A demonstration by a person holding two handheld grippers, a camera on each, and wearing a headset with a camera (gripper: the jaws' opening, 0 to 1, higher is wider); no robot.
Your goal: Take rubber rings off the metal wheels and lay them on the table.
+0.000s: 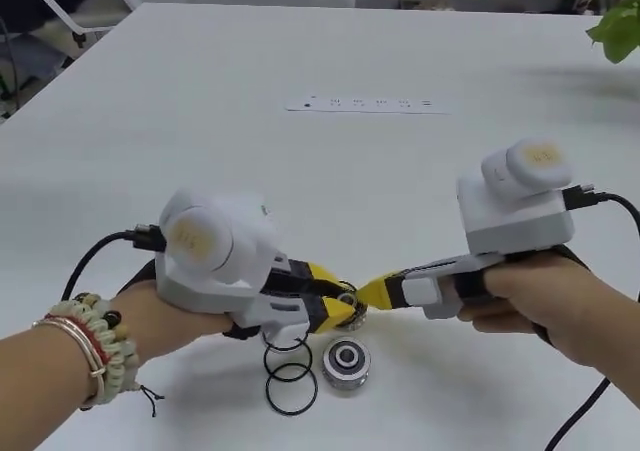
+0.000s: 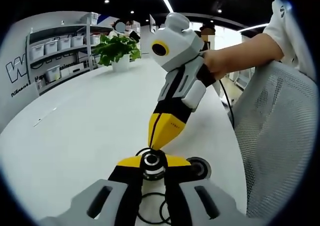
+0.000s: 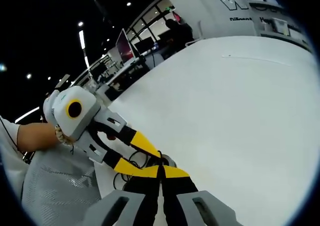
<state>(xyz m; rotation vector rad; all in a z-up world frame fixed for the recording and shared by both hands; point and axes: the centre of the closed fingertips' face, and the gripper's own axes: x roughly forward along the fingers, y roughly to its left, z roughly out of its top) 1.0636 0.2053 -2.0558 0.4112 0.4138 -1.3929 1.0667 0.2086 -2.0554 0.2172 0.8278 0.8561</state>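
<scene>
My left gripper [image 1: 340,306] [image 2: 154,162] is shut on a small metal wheel [image 2: 153,166] [image 1: 349,300], held just above the white table [image 1: 330,171]. My right gripper [image 1: 372,293] [image 3: 160,170] comes in from the right, its yellow tips pinched together at the wheel's rim on a thin black rubber ring [image 2: 143,151]. A second metal wheel [image 1: 347,362] [image 2: 199,168] lies flat on the table just below the grippers. Two loose black rubber rings [image 1: 290,371] [image 2: 150,208] lie side by side to that wheel's left.
A flush white socket strip [image 1: 365,104] sits in the middle of the table. A green plant [image 1: 612,16] [image 2: 116,49] is at the far right corner, and a white chair [image 1: 85,1] stands beyond the far left corner. A mesh chair back [image 2: 280,136] is close by.
</scene>
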